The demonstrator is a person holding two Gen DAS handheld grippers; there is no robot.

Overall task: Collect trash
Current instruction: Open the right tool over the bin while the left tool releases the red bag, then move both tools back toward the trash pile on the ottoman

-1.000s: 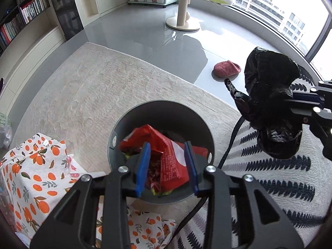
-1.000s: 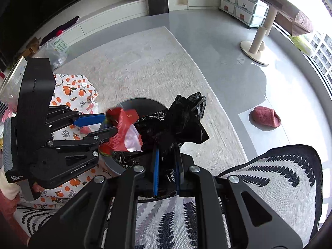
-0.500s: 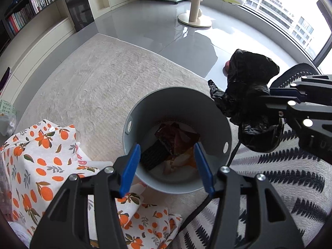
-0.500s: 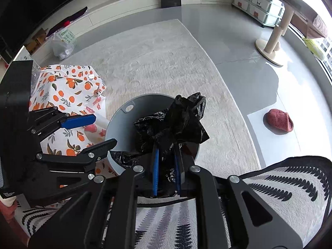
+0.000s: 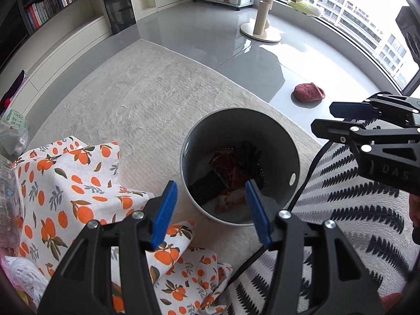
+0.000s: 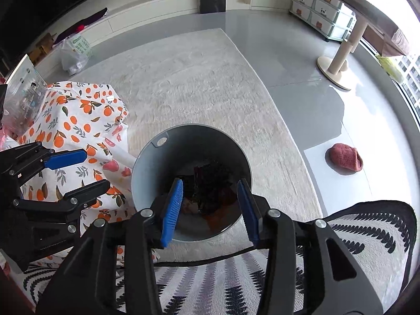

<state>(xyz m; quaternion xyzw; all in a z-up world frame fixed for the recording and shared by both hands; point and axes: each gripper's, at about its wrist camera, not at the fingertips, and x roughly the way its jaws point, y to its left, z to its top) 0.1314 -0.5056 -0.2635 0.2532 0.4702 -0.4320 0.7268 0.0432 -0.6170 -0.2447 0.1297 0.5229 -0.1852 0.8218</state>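
Note:
A grey round bin (image 5: 195, 141) (image 6: 145, 173) stands on the beige carpet. Inside it lie a crumpled black bag (image 5: 250, 155) (image 6: 212, 186) and a red-brown wrapper (image 5: 227, 164) among other scraps. My right gripper (image 6: 210, 182) hovers over the bin's near rim, its jaws opening with nothing between them; it also shows from the side in the left wrist view (image 5: 323, 117). My left gripper (image 5: 210, 183) is open and empty, just off the bin's near-left edge, and shows as well at the left of the right wrist view (image 6: 95, 169).
A white cloth with orange print (image 5: 65, 183) lies left of the bin. A leaf-striped cushion (image 6: 236, 283) and a black cable (image 5: 307, 181) are on the near side. A red slipper (image 6: 344, 157) lies on the grey floor, with a cat-tree post (image 5: 262, 23) beyond.
The left gripper let go of the red wrapper and the right let go of the black bag; both now lie in the bin. The left gripper has drawn back from over the bin.

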